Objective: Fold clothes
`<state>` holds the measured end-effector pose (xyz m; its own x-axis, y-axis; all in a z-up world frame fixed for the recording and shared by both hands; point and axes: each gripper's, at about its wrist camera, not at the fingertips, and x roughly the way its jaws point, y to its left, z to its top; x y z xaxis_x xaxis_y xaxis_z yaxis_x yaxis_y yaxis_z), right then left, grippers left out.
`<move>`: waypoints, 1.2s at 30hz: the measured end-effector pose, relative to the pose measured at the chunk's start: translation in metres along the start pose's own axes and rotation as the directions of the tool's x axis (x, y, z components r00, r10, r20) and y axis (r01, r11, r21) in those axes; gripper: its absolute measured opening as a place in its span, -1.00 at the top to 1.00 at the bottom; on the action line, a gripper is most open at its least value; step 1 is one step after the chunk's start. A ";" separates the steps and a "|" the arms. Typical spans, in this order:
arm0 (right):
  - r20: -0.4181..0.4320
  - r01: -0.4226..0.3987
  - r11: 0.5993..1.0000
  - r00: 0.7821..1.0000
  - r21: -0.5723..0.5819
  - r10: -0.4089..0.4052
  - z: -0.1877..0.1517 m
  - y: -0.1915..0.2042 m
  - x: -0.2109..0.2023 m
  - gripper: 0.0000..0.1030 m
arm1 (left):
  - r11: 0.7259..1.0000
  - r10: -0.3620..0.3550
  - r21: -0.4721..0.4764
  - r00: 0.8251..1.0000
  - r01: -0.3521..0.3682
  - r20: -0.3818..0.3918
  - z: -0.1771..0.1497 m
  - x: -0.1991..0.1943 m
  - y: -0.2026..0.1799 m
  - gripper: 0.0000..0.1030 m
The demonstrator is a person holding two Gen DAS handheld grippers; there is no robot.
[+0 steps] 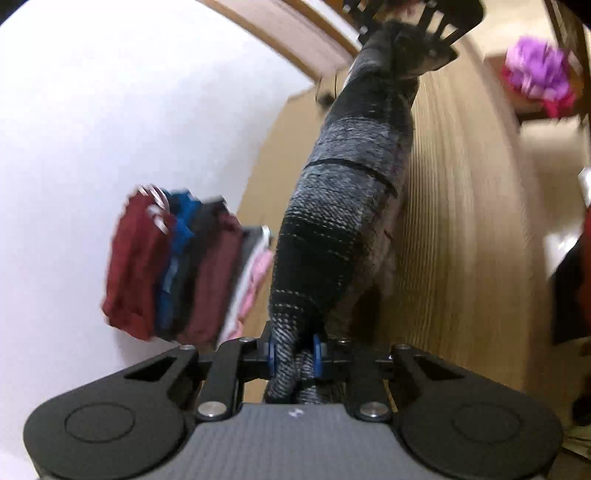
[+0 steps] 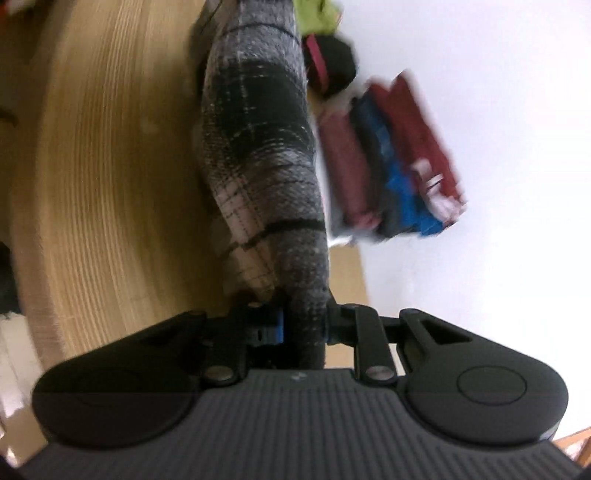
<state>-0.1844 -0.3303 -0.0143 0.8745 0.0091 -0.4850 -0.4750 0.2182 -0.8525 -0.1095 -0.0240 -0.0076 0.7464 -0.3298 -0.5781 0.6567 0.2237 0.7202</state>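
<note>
A grey and black plaid garment (image 1: 343, 206) is stretched in the air between my two grippers. My left gripper (image 1: 294, 355) is shut on one end of it. The other end runs up to my right gripper (image 1: 417, 22), seen at the top of the left wrist view. In the right wrist view my right gripper (image 2: 304, 326) is shut on the same plaid garment (image 2: 266, 147), which hangs away from it over the wooden table (image 2: 110, 166). Both views are blurred.
A stack of folded clothes (image 1: 177, 266) in red, blue, dark and pink lies at the table's edge by the white wall; it also shows in the right wrist view (image 2: 391, 162). A purple and pink bundle (image 1: 539, 74) lies far right. Green and black clothes (image 2: 328, 55) lie beyond.
</note>
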 end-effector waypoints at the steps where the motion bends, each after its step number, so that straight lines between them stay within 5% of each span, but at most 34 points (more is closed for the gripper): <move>1: 0.038 -0.033 0.999 0.999 0.000 0.033 0.002 -0.028 -0.018 0.58 | 0.999 -0.032 -0.022 0.999 0.032 0.006 0.006 -0.020 0.020 0.63; 4: 0.105 -0.187 0.976 0.979 0.109 0.176 -0.001 -0.101 -0.026 0.58 | 0.979 -0.146 -0.141 0.989 0.146 0.010 0.020 -0.031 0.076 0.63; 6: 0.129 -0.322 0.936 0.944 0.146 0.304 -0.012 -0.134 0.001 0.58 | 0.952 -0.223 -0.214 0.975 0.220 0.010 0.027 -0.016 0.109 0.63; 8: 0.150 -0.472 0.860 0.880 0.193 0.450 -0.026 -0.159 0.058 0.58 | 0.912 -0.313 -0.283 0.950 0.296 -0.013 0.020 0.033 0.126 0.63; 11: 0.175 -0.672 0.690 0.739 0.271 0.651 -0.049 -0.171 0.182 0.48 | 0.824 -0.468 -0.406 0.879 0.396 -0.092 -0.008 0.153 0.136 0.57; 12: 0.153 -0.701 0.642 0.703 0.310 0.694 -0.057 -0.163 0.226 0.44 | 0.809 -0.492 -0.428 0.863 0.402 -0.119 -0.019 0.196 0.137 0.41; 13: 0.113 -0.694 0.622 0.695 0.363 0.710 -0.062 -0.152 0.269 0.26 | 0.812 -0.479 -0.460 0.860 0.360 -0.173 -0.030 0.234 0.135 0.23; 15: 0.005 -0.546 0.689 0.785 0.476 0.619 -0.070 -0.139 0.334 0.23 | 0.841 -0.377 -0.525 0.841 0.133 -0.389 -0.056 0.300 0.133 0.12; 17: 0.008 -0.435 0.699 0.852 0.567 0.523 -0.088 -0.147 0.361 0.15 | 0.796 -0.352 -0.606 0.819 0.006 -0.454 -0.082 0.317 0.137 0.11; 18: 0.024 -0.412 0.675 0.863 0.612 0.505 -0.101 -0.150 0.363 0.04 | 0.748 -0.377 -0.664 0.826 0.004 -0.419 -0.092 0.311 0.138 0.03; 20: 0.048 -0.373 0.609 0.875 0.700 0.481 -0.128 -0.147 0.353 -0.56 | 0.626 -0.418 -0.780 0.845 0.003 -0.332 -0.112 0.286 0.136 -0.23; 22: 0.048 -0.315 0.544 0.893 0.777 0.448 -0.149 -0.131 0.328 -0.61 | 0.507 -0.405 -0.862 0.877 -0.019 -0.257 -0.123 0.254 0.125 -0.36; 26: 0.033 -0.169 0.316 0.918 0.934 0.395 -0.181 -0.078 0.259 -0.61 | 0.201 -0.340 -0.979 0.940 0.039 -0.033 -0.129 0.211 0.089 -0.58; 27: 0.014 -0.114 0.249 0.928 0.962 0.373 -0.188 -0.063 0.243 -0.61 | 0.162 -0.332 -0.984 0.943 0.069 0.011 -0.126 0.207 0.078 -0.59; 30: -0.077 0.077 0.013 0.943 0.997 0.323 -0.206 -0.014 0.201 -0.61 | 0.119 -0.342 -0.983 0.935 0.137 0.089 -0.117 0.214 0.036 -0.59; 32: -0.099 0.169 -0.192 0.939 0.967 0.329 -0.217 0.014 0.181 -0.61 | 0.102 -0.378 -0.981 0.919 0.165 0.115 -0.111 0.220 0.015 -0.54; 35: -0.055 0.211 -0.480 0.946 0.852 0.318 -0.233 0.049 0.152 -0.61 | 0.150 -0.358 -0.965 0.921 0.217 0.151 -0.093 0.222 0.013 -0.50; 36: -0.023 0.191 -0.542 0.953 0.818 0.302 -0.238 0.058 0.146 -0.61 | 0.162 -0.340 -0.956 0.923 0.244 0.178 -0.085 0.223 0.018 -0.51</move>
<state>-0.1074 -0.5487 -0.1811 0.6876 0.0525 -0.7242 0.5052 0.6818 0.5291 0.0780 -0.0154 -0.1559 0.4464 -0.5439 -0.7106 0.3919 0.8327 -0.3912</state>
